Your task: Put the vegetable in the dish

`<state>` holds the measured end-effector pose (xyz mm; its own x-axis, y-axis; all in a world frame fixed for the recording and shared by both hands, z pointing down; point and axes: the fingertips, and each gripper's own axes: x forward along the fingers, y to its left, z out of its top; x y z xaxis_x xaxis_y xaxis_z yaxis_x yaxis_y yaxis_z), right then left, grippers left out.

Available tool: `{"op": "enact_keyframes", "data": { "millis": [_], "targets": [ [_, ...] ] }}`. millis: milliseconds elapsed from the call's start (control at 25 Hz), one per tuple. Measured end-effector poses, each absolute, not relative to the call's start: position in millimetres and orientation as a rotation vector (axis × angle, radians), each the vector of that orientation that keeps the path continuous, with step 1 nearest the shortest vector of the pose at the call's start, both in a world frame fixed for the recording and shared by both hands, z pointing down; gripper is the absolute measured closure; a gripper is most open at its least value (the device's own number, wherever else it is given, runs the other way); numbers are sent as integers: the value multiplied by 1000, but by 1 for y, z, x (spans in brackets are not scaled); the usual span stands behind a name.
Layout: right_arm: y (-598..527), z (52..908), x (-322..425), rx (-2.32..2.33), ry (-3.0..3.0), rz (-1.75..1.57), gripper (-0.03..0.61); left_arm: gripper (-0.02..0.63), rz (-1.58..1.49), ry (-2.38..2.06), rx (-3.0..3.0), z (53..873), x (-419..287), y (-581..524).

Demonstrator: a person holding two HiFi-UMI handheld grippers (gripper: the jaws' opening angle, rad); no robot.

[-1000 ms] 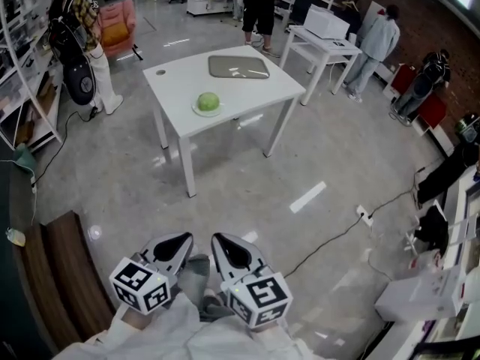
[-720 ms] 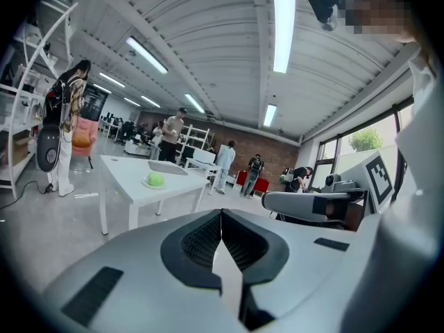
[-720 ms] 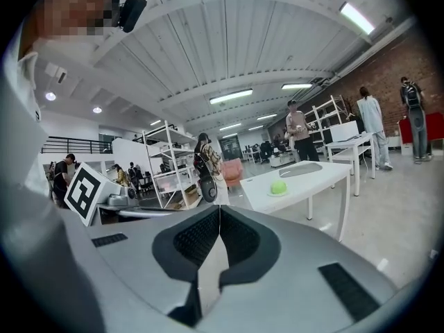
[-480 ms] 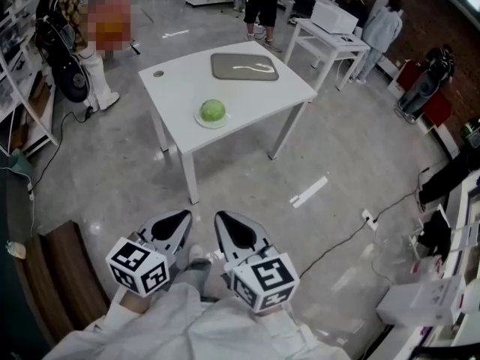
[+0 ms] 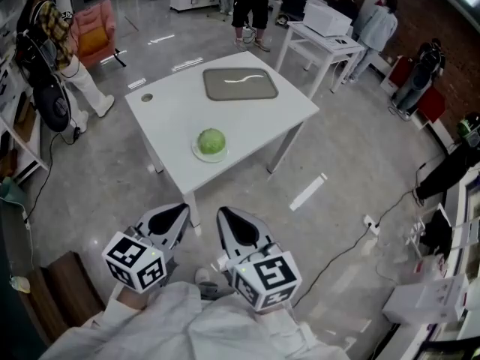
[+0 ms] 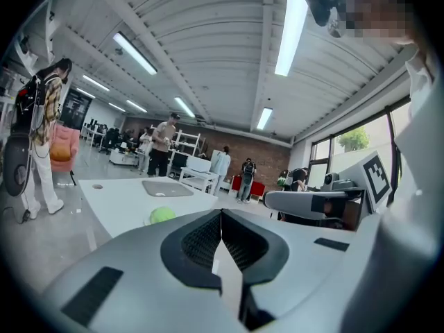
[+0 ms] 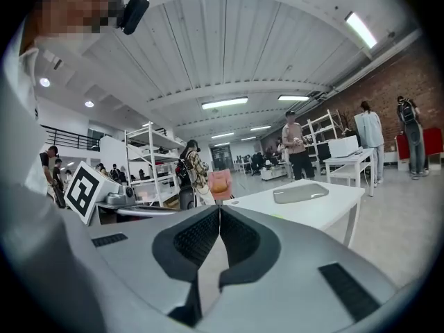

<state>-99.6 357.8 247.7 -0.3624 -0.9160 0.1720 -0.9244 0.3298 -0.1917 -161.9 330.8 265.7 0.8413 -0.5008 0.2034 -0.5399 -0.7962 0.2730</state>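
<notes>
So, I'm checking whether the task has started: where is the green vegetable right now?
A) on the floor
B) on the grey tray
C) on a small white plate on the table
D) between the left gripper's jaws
C: the head view shows the green vegetable sitting on a small white plate on the white table, apart from the grey tray.

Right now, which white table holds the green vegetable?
The large near table, which also bears a grey tray; the small far table bears a white box.
</notes>
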Motion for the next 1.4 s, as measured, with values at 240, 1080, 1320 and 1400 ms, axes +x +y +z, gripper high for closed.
{"op": "enact_keyframes", "data": {
  "millis": [240, 1080, 1320, 1400],
  "targets": [
    [325, 264, -100, 1780, -2477, 488, 565, 604, 222, -735, 2654, 283, -161, 296],
    [145, 274, -19, 1712, -2515, 517, 565, 604, 276, -787, 2617, 296, -85, 135],
    [83, 269, 6, 1632, -2552, 497, 565, 604, 260, -852, 2598, 293, -56, 82],
    [67, 269, 14, 1600, -2569, 489, 565, 604, 254, -884, 2588, 293, -49, 64]
  ]
}}
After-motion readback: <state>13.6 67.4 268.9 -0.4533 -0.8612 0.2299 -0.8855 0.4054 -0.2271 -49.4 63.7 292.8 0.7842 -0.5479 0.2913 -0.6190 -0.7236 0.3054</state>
